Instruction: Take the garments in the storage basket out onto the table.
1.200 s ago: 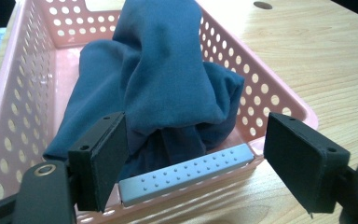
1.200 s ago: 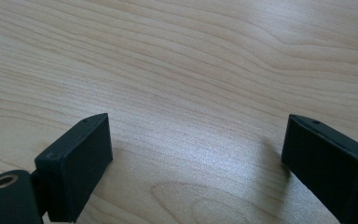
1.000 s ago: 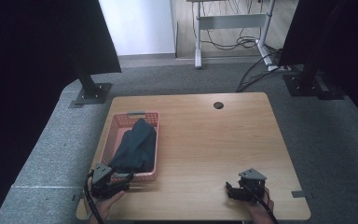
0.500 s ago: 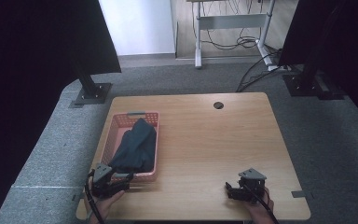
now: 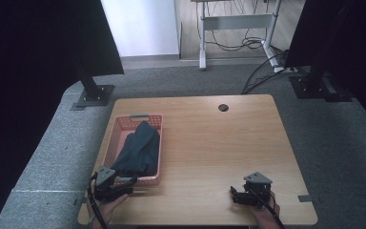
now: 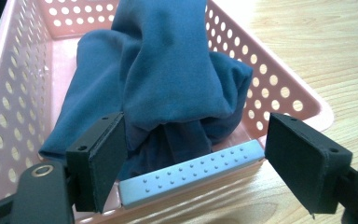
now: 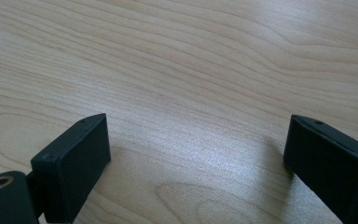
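Observation:
A pink perforated basket stands on the left half of the wooden table, with a dark blue cloth bunched inside it and rising above the rim. My left gripper is open at the basket's near end, its jaws either side of the grey handle strip, with nothing held. My right gripper is open low over bare wood near the table's front right edge.
A round cable hole sits near the table's far edge. Grey carpet surrounds the table, with dark stands at the back left and back right and a desk frame with cables beyond.

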`<state>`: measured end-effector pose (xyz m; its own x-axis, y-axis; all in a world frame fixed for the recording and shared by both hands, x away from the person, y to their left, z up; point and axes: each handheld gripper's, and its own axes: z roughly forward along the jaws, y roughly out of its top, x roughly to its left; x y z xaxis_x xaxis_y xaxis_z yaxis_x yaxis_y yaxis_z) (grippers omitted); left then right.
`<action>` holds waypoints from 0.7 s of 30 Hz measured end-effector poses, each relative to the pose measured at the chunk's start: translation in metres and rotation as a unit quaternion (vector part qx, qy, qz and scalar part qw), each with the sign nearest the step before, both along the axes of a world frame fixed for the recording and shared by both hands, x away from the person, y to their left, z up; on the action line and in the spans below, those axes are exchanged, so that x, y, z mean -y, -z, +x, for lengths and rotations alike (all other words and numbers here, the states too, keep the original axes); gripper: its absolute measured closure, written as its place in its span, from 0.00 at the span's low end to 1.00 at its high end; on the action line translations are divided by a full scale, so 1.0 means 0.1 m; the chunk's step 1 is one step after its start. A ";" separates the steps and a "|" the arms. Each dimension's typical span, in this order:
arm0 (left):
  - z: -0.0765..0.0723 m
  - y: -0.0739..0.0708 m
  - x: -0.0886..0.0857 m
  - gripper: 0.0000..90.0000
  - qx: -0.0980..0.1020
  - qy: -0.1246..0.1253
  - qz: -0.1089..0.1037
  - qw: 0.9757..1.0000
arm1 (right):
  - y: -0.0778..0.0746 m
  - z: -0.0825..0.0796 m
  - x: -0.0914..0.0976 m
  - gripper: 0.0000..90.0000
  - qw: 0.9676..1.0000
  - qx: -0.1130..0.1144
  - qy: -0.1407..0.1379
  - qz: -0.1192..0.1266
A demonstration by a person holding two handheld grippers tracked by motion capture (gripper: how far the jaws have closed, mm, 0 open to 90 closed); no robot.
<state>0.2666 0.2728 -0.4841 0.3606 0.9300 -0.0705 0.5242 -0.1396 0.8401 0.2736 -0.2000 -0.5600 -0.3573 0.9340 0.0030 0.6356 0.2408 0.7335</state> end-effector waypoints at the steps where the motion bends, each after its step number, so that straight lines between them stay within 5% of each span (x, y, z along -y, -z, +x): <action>1: 0.00 0.00 0.00 0.23 0.000 0.000 0.000 1.000 | 0.00 0.00 0.00 0.08 1.000 0.000 0.000 0.000; 21: 0.06 -0.05 0.04 0.23 0.001 0.010 -0.007 1.000 | 0.00 0.00 0.00 0.08 1.000 0.001 -0.001 -0.001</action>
